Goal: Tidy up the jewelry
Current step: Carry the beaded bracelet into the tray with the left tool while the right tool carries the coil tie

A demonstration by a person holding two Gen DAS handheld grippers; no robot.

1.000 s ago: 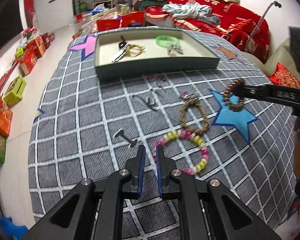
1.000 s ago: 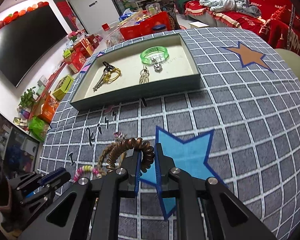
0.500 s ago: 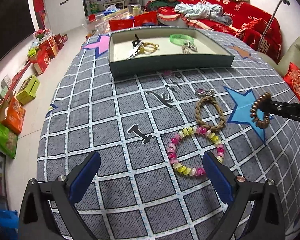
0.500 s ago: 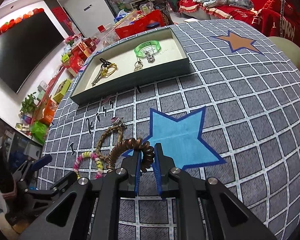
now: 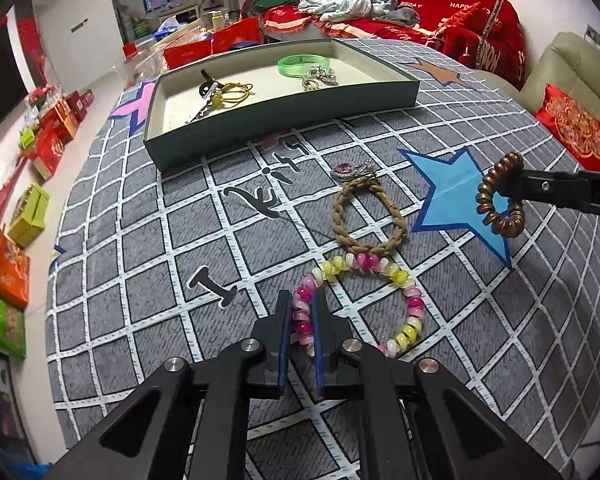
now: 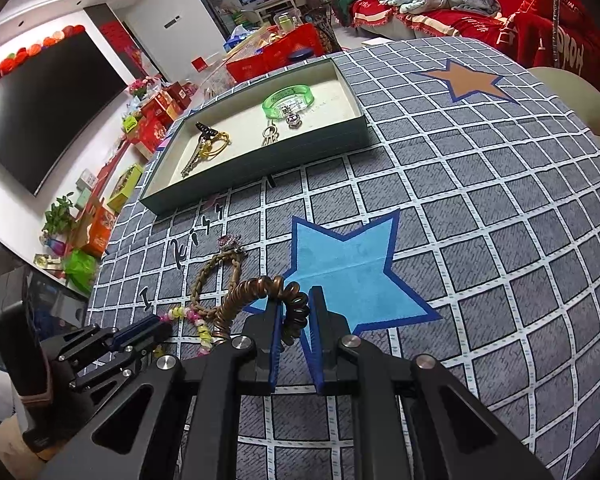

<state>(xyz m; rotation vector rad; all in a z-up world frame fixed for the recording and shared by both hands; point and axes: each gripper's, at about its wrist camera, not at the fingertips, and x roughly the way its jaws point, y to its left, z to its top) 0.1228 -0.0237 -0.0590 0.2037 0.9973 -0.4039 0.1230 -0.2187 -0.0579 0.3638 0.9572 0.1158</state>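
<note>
the left gripper [image 5: 300, 318] fingers pinch the bead bracelet [image 5: 360, 304], the right gripper [image 6: 295, 314] fingers pinch the brown coil [image 6: 260, 300], both near the tray [image 5: 284, 114] to go in.

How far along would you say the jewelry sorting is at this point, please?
Partly done. The tray already holds a green bangle, a yellow loop with a clip and small silver charms. In hand: the left gripper is shut on the pink and yellow bead bracelet, the right gripper on the brown spiral band. The braided bracelet and pink pendant are left on the cloth.
</note>
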